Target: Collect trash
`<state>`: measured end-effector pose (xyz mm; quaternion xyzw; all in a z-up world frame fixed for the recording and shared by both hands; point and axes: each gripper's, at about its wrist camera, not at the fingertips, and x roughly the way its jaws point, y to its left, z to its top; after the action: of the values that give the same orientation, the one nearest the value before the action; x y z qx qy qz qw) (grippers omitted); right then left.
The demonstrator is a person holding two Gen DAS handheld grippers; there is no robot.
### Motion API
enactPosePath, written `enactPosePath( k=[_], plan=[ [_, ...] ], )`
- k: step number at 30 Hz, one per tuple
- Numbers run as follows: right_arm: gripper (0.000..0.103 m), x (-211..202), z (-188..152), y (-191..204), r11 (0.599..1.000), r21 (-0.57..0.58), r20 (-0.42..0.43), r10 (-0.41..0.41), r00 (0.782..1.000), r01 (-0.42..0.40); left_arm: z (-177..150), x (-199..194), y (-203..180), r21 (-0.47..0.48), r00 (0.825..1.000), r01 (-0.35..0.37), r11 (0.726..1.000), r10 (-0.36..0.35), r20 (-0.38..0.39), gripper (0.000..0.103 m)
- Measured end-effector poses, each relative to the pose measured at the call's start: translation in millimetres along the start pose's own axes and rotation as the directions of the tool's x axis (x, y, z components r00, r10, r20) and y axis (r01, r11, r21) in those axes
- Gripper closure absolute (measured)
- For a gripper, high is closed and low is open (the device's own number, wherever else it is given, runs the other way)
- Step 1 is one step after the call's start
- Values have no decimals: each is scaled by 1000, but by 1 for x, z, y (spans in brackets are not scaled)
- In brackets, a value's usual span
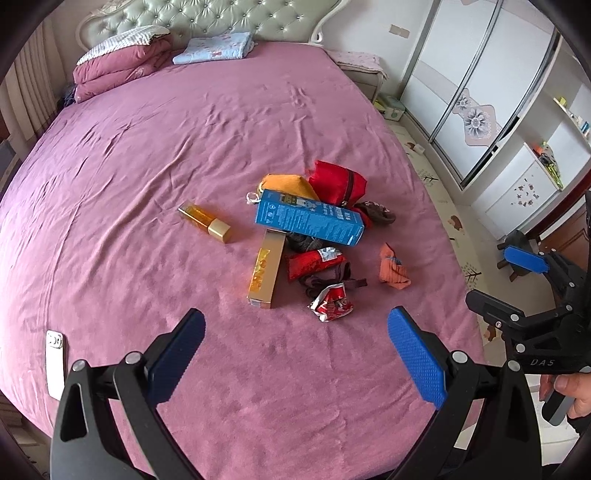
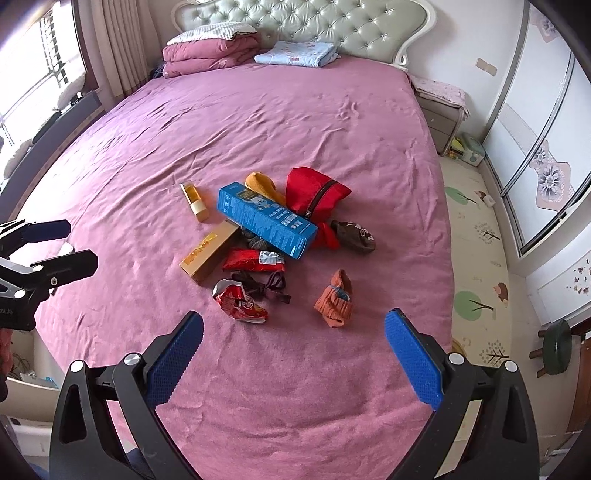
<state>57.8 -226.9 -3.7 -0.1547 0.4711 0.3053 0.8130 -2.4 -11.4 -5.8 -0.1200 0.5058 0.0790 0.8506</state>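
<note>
Your left gripper (image 1: 295,345) and right gripper (image 2: 293,345) both hover over the near edge of the bed (image 1: 147,166), jaws wide apart, holding nothing. The trash sits mid-bed on the wrinkled pink cover: blue box (image 1: 309,218), gold box (image 1: 266,273), crumpled red wrapper (image 1: 331,302), possibly socks mixed in. Folded blankets (image 1: 122,62) lie by the headboard (image 1: 221,18); wardrobe (image 1: 480,92) on the right.

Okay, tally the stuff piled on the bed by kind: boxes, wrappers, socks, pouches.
Boxes: 3 (long blue carton, gold carton, clear amber box)
Wrappers: 2 (crumpled red foil, flat red packet)
Socks: 2 visible (orange, brown)
Pouches: 2 (red, orange)
Total: 9
</note>
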Motion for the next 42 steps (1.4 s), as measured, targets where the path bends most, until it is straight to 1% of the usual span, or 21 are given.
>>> enactPosePath(
  k=[13, 20, 30, 42],
  plan=[
    [9, 10, 5, 6, 999, -24, -19, 29, 999, -30, 2, 6, 1, -16, 1000, 8, 1000, -8, -21, 4],
    [9, 12, 6, 5, 999, -18, -23, 36, 999, -36, 3, 9, 0, -15, 1000, 9, 1000, -10, -25, 4],
    [9, 13, 5, 5, 999, -15, -28, 39, 999, -40, 6, 19, -2, -1, 999, 18, 1000, -18, -50, 4],
    [9, 28, 4, 10, 998, -2, -55, 55, 997, -55, 12, 33, 2, 4, 996, 21, 1000, -21, -82, 4]
  ],
)
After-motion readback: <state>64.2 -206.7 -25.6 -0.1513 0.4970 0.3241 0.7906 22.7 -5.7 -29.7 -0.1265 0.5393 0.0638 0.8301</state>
